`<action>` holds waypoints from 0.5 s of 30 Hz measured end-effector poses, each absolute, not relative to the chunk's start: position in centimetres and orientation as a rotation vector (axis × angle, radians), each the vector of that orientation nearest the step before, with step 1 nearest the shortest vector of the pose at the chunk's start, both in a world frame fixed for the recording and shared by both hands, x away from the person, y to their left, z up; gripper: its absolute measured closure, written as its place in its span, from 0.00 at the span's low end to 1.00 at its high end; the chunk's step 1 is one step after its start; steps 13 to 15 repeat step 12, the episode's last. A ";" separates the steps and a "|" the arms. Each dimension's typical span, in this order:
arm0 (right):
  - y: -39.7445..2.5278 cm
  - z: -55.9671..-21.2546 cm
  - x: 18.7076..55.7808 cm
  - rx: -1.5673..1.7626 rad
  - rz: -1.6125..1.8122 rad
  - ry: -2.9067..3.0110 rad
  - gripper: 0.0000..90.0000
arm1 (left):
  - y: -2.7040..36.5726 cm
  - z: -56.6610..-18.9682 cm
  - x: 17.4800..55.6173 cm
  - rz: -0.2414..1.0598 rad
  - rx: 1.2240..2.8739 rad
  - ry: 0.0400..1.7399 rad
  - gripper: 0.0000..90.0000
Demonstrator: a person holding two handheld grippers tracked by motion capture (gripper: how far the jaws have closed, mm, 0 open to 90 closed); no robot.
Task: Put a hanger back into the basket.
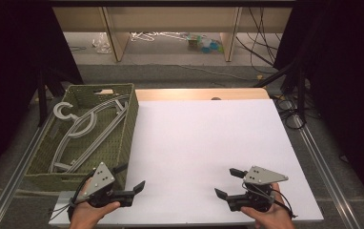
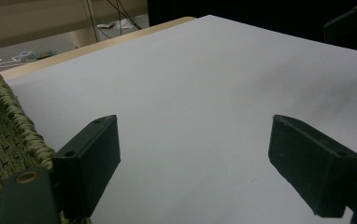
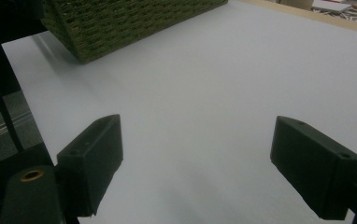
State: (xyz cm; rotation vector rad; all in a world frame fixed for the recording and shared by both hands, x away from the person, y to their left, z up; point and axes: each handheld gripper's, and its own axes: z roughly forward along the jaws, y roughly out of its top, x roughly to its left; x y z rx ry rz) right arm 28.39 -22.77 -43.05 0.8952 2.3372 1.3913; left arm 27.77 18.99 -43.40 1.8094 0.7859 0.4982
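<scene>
A green woven basket (image 1: 123,138) stands on the left of the white table top (image 1: 208,138) and holds several grey clothes hangers (image 1: 87,126). My left gripper (image 1: 132,175) hovers at the table's front edge, just off the basket's near right corner, open with nothing between its jaws. In the left gripper view the gripper (image 2: 195,128) looks across bare white surface, with the basket's rim (image 2: 13,121) close beside one jaw. My right gripper (image 1: 224,182) is open at the front right, pointing left. The right gripper view has the gripper (image 3: 197,128) over bare table, with the basket (image 3: 120,18) farther off.
A wooden strip (image 1: 199,94) borders the table's far edge. Beyond it, on the floor, are wooden legs, cables and small clutter (image 1: 201,44). Metal rails (image 1: 320,157) run along both sides of the table. The white surface between the grippers is bare.
</scene>
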 end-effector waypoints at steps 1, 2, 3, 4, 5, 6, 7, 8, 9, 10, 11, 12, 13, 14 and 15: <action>-22.8 -43.0 28.4 0.895 1.392 2.336 0.20 | 19.0 -43.4 27.8 0.499 1.808 0.790 0.18; -22.8 -43.0 28.4 0.894 1.393 2.335 0.20 | 19.0 -43.4 27.7 0.497 1.805 0.794 0.18; -22.8 -43.0 28.4 0.894 1.394 2.331 0.20 | 18.9 -43.4 27.7 0.491 1.798 0.803 0.18; -22.8 -43.0 28.4 0.892 1.393 2.331 0.20 | 19.0 -43.4 27.7 0.494 1.803 0.807 0.19; -22.8 -43.0 28.4 0.893 1.393 2.331 0.20 | 19.0 -43.4 27.7 0.494 1.802 0.807 0.19; -22.8 -43.0 28.4 0.892 1.393 2.331 0.20 | 19.0 -43.4 27.7 0.495 1.803 0.806 0.19; -22.8 -43.0 28.4 0.892 1.393 2.332 0.20 | 19.0 -43.4 27.7 0.496 1.804 0.804 0.19; -22.7 -43.0 28.4 0.892 1.394 2.333 0.20 | 19.0 -43.4 27.7 0.495 1.804 0.804 0.19; -22.7 -43.0 28.4 0.895 1.395 2.337 0.20 | 19.0 -43.4 27.7 0.495 1.804 0.804 0.19; -22.7 -43.1 28.4 0.894 1.397 2.334 0.20 | 19.0 -43.4 27.7 0.495 1.805 0.803 0.19; -22.7 -43.1 28.4 0.895 1.397 2.334 0.20 | 19.0 -43.4 27.7 0.495 1.805 0.803 0.19; -22.7 -43.1 28.4 0.895 1.397 2.334 0.20 | 19.0 -43.4 27.7 0.493 1.803 0.799 0.19; -22.7 -43.1 28.4 0.895 1.397 2.334 0.20 | 19.0 -43.4 27.7 0.493 1.803 0.799 0.19; -22.7 -43.1 28.4 0.895 1.397 2.334 0.20 | 19.0 -43.4 27.7 0.493 1.803 0.799 0.19; -22.7 -43.1 28.4 0.895 1.397 2.334 0.20 | 19.0 -43.4 27.7 0.493 1.803 0.799 0.19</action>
